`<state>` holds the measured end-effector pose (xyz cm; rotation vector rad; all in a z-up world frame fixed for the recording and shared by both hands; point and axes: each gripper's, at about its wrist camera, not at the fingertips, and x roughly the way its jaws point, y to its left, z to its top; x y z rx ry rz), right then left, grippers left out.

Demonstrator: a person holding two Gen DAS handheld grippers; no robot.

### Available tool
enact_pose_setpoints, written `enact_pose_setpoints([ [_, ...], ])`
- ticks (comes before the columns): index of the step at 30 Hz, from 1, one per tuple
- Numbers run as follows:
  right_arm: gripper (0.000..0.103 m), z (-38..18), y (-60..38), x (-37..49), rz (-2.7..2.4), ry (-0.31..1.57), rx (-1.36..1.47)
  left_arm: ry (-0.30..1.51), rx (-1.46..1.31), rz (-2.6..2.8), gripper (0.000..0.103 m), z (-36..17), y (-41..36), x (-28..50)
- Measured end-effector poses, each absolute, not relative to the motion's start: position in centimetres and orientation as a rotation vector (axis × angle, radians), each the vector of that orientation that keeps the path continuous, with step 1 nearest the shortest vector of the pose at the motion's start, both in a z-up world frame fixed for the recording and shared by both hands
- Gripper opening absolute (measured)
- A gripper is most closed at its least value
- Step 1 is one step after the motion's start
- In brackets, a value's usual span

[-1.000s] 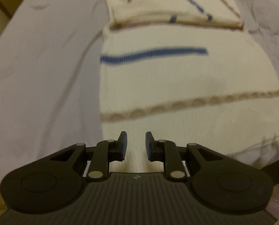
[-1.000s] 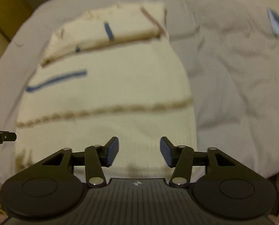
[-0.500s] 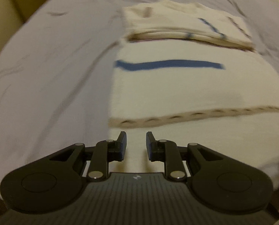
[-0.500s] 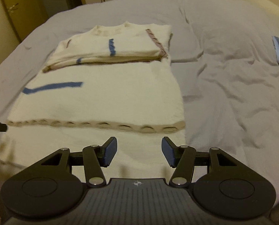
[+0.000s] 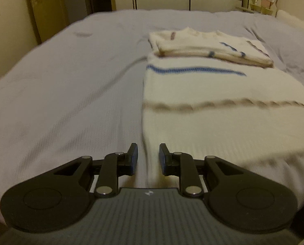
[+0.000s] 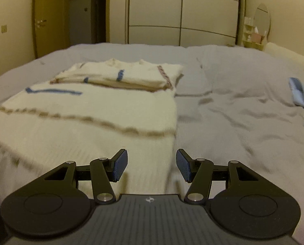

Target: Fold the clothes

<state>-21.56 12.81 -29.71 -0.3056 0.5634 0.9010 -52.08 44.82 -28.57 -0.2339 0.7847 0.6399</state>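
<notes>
A cream knitted sweater (image 5: 213, 106) with a blue stripe and a tan wavy band lies flat on the grey bed; its sleeves are folded across the chest at the far end (image 5: 209, 47). My left gripper (image 5: 146, 157) hovers low over the sweater's near left edge, jaws a narrow gap apart with nothing between them. In the right wrist view the same sweater (image 6: 86, 118) fills the left half. My right gripper (image 6: 152, 166) stands open over its near right edge, empty.
The grey bedsheet (image 5: 60, 91) spreads wide to the left of the sweater and, wrinkled, to its right (image 6: 243, 122). A light blue cloth (image 6: 301, 96) lies at the far right. Wardrobe doors (image 6: 182, 16) and a doorway stand behind the bed.
Both grippers dropped lower and tilted up toward level, so the room behind the bed came into view. Each drew back to the sweater's near hem corners. Jaw gaps are unchanged.
</notes>
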Motion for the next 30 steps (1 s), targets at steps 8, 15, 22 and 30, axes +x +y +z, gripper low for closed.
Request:
enact_pose_setpoints([
  [8, 0.055, -29.7, 10.1, -27.8, 0.915, 0.399, -0.559, 0.764, -0.358, 0.581, 0.024, -28.9, 45.0, -53.4],
  [15, 0.055, -32.0, 11.7, -28.7, 0.902, 0.253, -0.865, 0.766, -0.431, 0.583, 0.027, -30.5, 47.7, -52.3],
  [22, 0.055, -35.1, 12.5, -28.7, 0.917, 0.148, -1.061, 0.728, -0.487, 0.547, 0.04, -31.1, 48.7, -52.2],
  [30, 0.045, -36.6, 15.6, -27.0, 0.882, 0.059, -1.066, 0.668, -0.659, 0.51, 0.044, -32.4, 52.0, -50.1],
])
